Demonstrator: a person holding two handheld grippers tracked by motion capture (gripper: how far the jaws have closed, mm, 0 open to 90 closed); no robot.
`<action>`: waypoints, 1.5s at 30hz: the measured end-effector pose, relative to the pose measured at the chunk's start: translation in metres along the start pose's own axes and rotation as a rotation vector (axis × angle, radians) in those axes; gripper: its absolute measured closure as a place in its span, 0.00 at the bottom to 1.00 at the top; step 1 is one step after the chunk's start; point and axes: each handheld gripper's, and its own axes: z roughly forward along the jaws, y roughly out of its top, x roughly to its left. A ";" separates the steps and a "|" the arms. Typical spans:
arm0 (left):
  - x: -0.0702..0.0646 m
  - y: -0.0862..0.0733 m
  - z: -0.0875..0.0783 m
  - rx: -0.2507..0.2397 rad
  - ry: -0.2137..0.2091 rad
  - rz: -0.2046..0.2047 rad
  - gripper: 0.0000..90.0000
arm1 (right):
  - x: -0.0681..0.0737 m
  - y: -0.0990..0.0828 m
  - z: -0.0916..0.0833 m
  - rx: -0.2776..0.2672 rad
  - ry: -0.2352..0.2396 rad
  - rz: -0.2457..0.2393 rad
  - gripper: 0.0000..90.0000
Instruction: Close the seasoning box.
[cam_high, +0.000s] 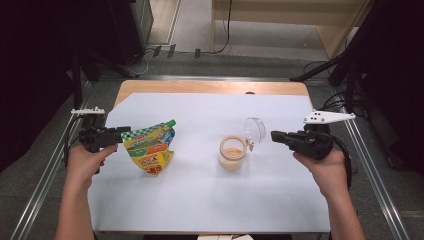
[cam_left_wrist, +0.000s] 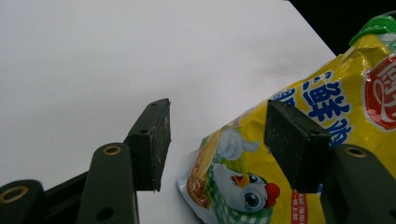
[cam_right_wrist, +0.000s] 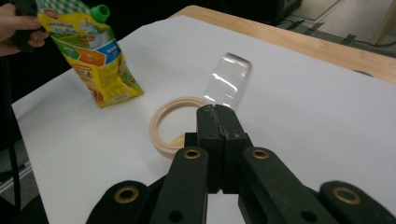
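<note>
L hand-held gripper (cam_high: 121, 131) sits near the desk's left edge, held in the person's left hand (cam_high: 87, 157). Its jaws are spread wide, w/ the top-left corner of the yellow pouch (cam_left_wrist: 299, 154) lying between the two pads in the left gripper view; neither pad is visibly pressed on the foil, so no pinch yet. Pouch (cam_high: 150, 145) stands tilted on the white sheet (cam_high: 210, 200), green cap (cam_high: 171, 122) at its upper right, cartoon chicken print and blue lettering on the front.

R hand-held gripper (cam_high: 274, 135) is toward the desk's right edge, held in the right hand (cam_high: 327, 170), grey three-cornered plate (cam_high: 327, 117) on top. Jaws pressed together, nothing between them; the right gripper view shows the two pads meeting flush. Tips point left at the jar, just beside its hinged lid, apart from it as far as can be told.

Jar (cam_high: 233, 152) stands about mid-desk, right of the pouch and well apart from it: beige rim (cam_right_wrist: 161, 135), some pale tan content at the bottom. Clear lid (cam_high: 255, 129) is flipped open, standing up at the jar's far-right side.

White sheet covers most of the desk; bare wood (cam_high: 210, 86) shows along the far edge.
</note>
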 end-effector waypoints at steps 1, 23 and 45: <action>0.000 0.000 0.000 0.003 0.000 0.000 0.46 | -0.004 -0.003 0.002 0.002 0.011 0.014 1.00; 0.001 -0.002 0.006 0.008 -0.014 0.003 0.45 | -0.024 -0.038 0.070 0.052 -0.060 0.068 1.00; 0.003 -0.004 0.007 0.003 -0.025 -0.007 0.45 | -0.001 -0.032 0.074 0.027 -0.028 0.013 1.00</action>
